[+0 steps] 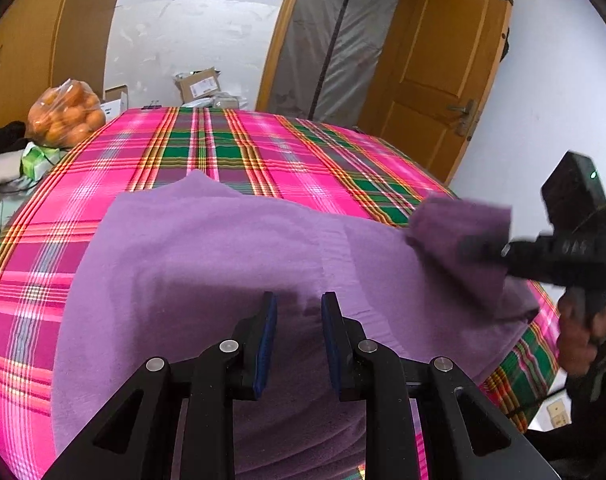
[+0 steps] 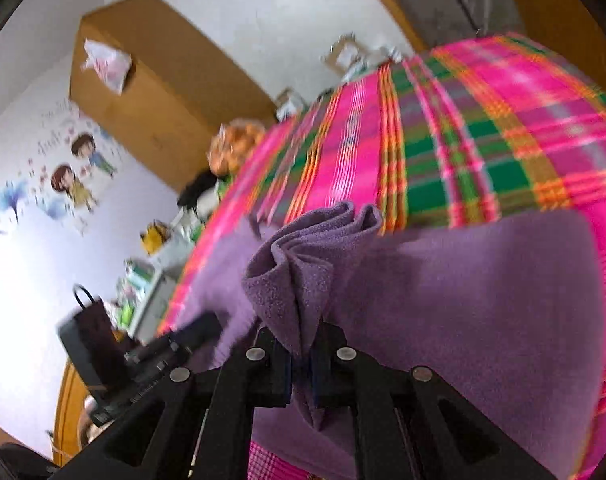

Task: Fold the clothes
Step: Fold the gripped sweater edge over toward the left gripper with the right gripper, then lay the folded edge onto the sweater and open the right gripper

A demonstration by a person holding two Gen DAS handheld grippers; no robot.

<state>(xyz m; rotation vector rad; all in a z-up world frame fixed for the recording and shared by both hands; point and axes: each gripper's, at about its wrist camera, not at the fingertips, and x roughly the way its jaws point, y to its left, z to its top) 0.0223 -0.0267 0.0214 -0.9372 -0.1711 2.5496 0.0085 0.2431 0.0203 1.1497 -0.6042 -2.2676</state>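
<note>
Bunching purple cloth (image 2: 303, 264) between right hand-held gripper (image 2: 301, 354) pads — lifted corner.

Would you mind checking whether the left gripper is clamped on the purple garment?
No, the left gripper stands open above the purple garment, with a clear gap between its blue pads.

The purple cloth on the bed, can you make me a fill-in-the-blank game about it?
1. The cloth is coloured ____.
2. The right gripper is shut on a bunched ____ of the cloth.
3. The left gripper has ____ between its fingers.
4. The bag by the bed holds ____.

Missing words: purple; corner; nothing; oranges
</note>
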